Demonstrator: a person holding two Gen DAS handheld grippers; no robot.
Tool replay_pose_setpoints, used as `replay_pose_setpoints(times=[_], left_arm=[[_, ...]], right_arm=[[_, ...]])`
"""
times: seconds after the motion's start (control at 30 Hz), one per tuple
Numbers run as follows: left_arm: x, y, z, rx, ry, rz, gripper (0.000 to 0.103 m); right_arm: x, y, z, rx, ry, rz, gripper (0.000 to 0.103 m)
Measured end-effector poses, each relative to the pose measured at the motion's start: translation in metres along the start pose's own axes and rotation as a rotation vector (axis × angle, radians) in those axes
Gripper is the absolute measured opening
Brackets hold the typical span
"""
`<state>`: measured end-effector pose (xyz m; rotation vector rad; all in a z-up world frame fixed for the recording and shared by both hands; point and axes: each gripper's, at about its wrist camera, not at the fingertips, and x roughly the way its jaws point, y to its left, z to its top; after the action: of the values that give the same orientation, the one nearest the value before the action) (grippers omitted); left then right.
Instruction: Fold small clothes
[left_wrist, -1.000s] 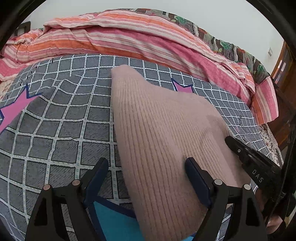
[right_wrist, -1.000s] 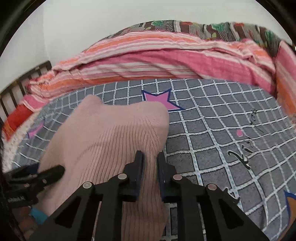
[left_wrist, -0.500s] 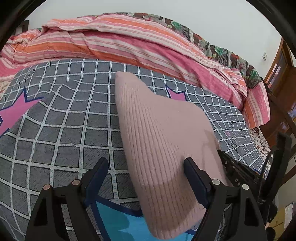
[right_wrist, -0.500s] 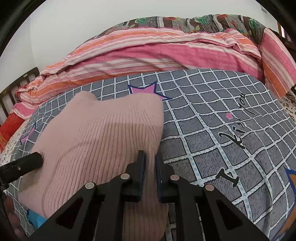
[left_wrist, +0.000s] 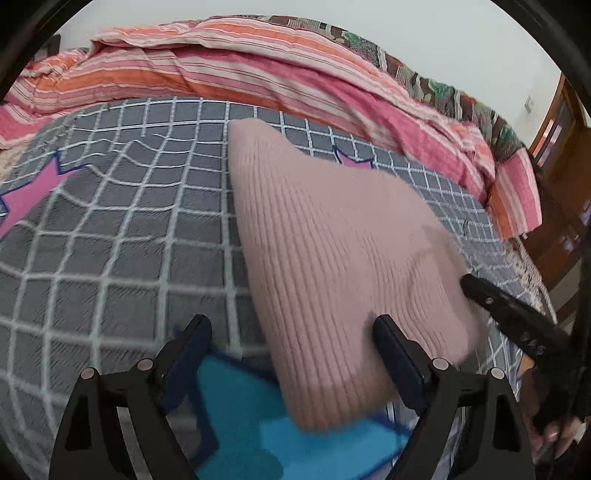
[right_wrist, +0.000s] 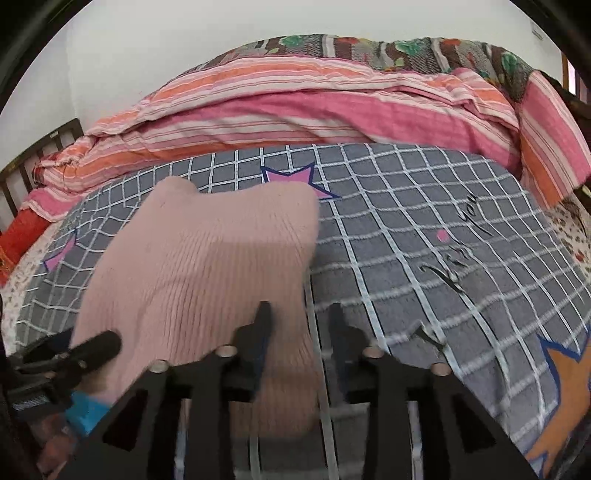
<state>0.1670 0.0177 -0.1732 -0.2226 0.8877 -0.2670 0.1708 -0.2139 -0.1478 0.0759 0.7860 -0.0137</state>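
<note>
White wall (right_wrist: 155, 66) behind bed (left_wrist: 110, 229), wooden furniture (left_wrist: 554, 125) beside

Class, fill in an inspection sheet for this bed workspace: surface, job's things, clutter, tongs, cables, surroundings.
Surface: grey bedsheet with white grid and pink stars, lightly rippled.
Job's things: pale pink ribbed knit garment, folded, lying flat on the sheet.
Clutter: nothing seen.
Tongs: left tongs open over the garment's near edge; right tongs have just been opening, garment edge between the jaws, not pinched.
Cables: nothing seen.
Surroundings: pink and orange striped quilt bunched behind; white wall; wooden furniture at right.
</note>
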Motion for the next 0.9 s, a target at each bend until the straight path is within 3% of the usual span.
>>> replay_pose_setpoints(times=[0.13,0.27,0.47,0.57,0.63,0.7,0.9], left_arm=[[-0.028,0.000,-0.003,-0.026,0.022,0.053,0.087],[-0.067,-0.010,-0.006,-0.011,-0.001,0.116,0.087],[-0.127,-0.036,-0.007,0.036,-0.065,0.195,0.088],[-0.145,-0.047,-0.007,0.064,-0.086,0.226,0.089],[-0.157,-0.055,-0.007,0.073,-0.103,0.247,0.089],[-0.167,-0.062,-0.007,0.081,-0.114,0.247,0.089],[-0.185,-0.083,-0.009,0.102,-0.140,0.244,0.089]], right_arm=[[-0.034,-0.008,-0.012,-0.014,0.028,-0.035,0.041],[-0.072,-0.016,-0.016,-0.001,0.028,-0.008,0.058],[-0.133,-0.008,-0.012,-0.033,-0.021,-0.023,0.062],[-0.158,-0.001,-0.012,-0.054,-0.048,-0.040,0.083],[-0.169,0.001,-0.013,-0.069,-0.070,-0.036,0.086],[-0.182,0.003,-0.015,-0.078,-0.099,-0.058,0.097],[-0.195,-0.004,-0.020,-0.037,-0.077,-0.044,0.098]])
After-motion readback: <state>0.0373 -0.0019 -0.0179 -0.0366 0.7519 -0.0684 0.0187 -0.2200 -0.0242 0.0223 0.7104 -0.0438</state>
